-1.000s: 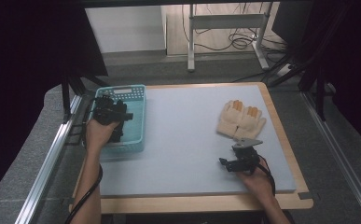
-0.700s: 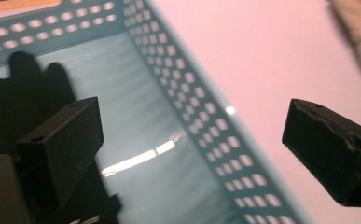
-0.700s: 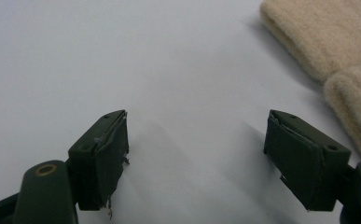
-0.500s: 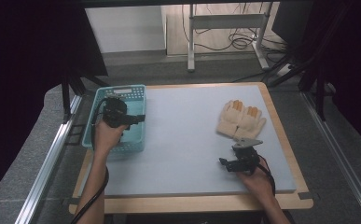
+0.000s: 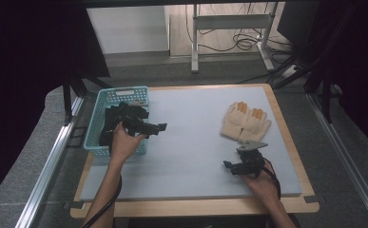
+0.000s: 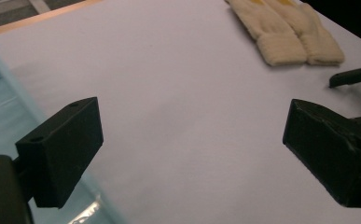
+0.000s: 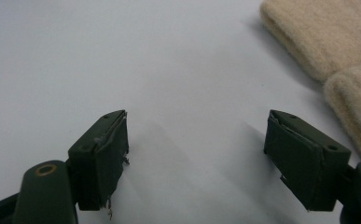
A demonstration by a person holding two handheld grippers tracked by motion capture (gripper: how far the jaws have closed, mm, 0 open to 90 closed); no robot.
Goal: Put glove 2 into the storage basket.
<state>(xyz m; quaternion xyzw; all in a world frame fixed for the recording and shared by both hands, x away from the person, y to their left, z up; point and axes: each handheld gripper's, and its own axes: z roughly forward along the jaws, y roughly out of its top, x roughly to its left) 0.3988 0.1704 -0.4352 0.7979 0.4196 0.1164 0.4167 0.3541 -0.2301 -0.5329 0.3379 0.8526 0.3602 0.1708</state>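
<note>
A pair of cream knit gloves [image 5: 246,121] lies flat at the far right of the pale mat [image 5: 191,142], fingers pointing away. My left gripper [image 5: 159,128] hovers just right of the teal basket [image 5: 95,124], pointing toward the gloves. In the left gripper view its jaws [image 6: 192,135] stand wide apart with bare mat between them and the gloves [image 6: 288,35] far ahead. My right gripper [image 5: 228,167] rests low near the mat's front right, pointing left. Its jaws [image 7: 197,140] are spread with nothing between them, and the glove cuffs [image 7: 329,44] lie just to their right.
The teal basket sits at the mat's left edge, and its rim [image 6: 3,109] shows at the left of the left gripper view. The mat lies on a wooden tabletop [image 5: 196,208]. Metal rails [image 5: 48,175] flank the table. A desk frame and cables [image 5: 231,28] stand beyond it.
My left gripper has swung from over the basket rightward, out past its right rim onto the mat side. The right gripper and the gloves have stayed put.
</note>
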